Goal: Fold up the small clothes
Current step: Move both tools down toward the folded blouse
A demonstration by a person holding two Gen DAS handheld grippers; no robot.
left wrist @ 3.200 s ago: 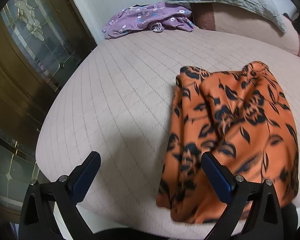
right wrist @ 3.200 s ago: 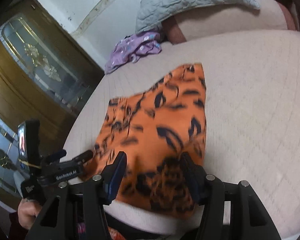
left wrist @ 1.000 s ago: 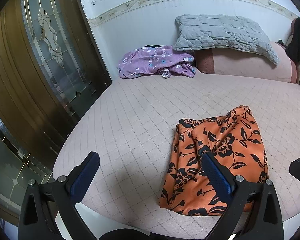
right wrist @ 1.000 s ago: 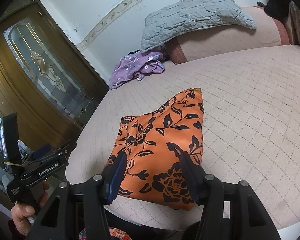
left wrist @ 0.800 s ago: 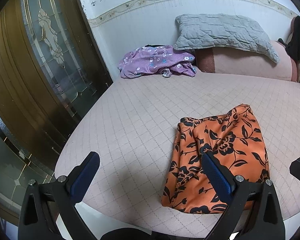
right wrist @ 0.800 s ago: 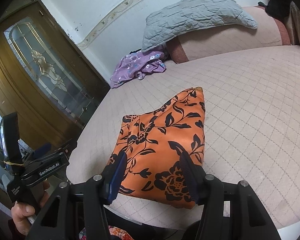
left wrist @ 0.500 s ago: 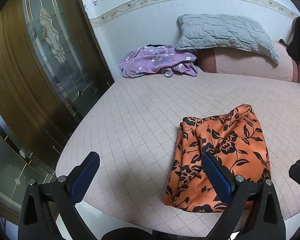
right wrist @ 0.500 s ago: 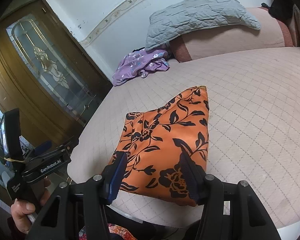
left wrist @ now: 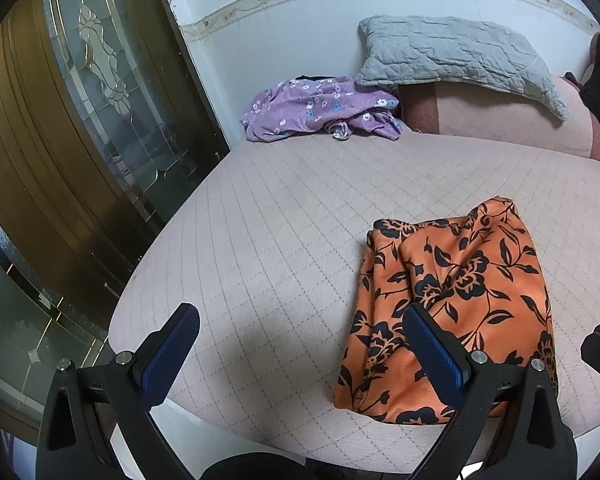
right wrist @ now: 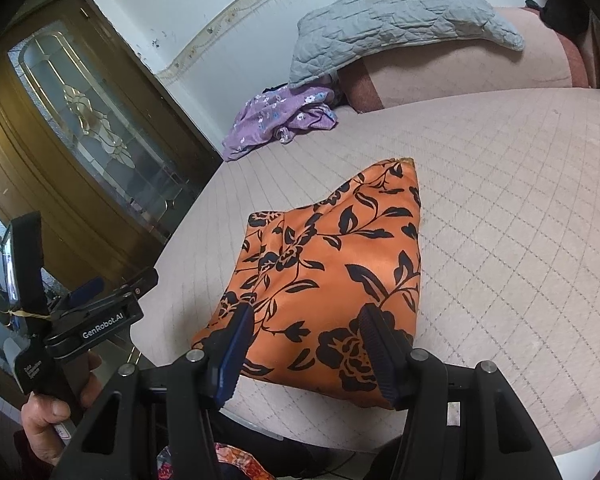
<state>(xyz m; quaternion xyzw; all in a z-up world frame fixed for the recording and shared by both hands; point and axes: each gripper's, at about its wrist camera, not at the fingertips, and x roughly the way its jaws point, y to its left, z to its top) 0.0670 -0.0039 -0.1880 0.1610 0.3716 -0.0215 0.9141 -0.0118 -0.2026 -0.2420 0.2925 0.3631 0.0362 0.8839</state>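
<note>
Two tongs: both drawn back from the bed, empty.
Left tongs (left wrist: 300, 340): spread wide; bare mattress (left wrist: 280, 220) ahead.
Orange garment (right wrist: 332, 272): folded, released, lying just beyond right tongs (right wrist: 306, 340), half-spread.
Purple garment (left wrist: 320, 108): far ahead, unfolded, likely next.

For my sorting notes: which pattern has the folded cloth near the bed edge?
Orange cloth with black flowers and leaves; clearest in the right wrist view.
</note>
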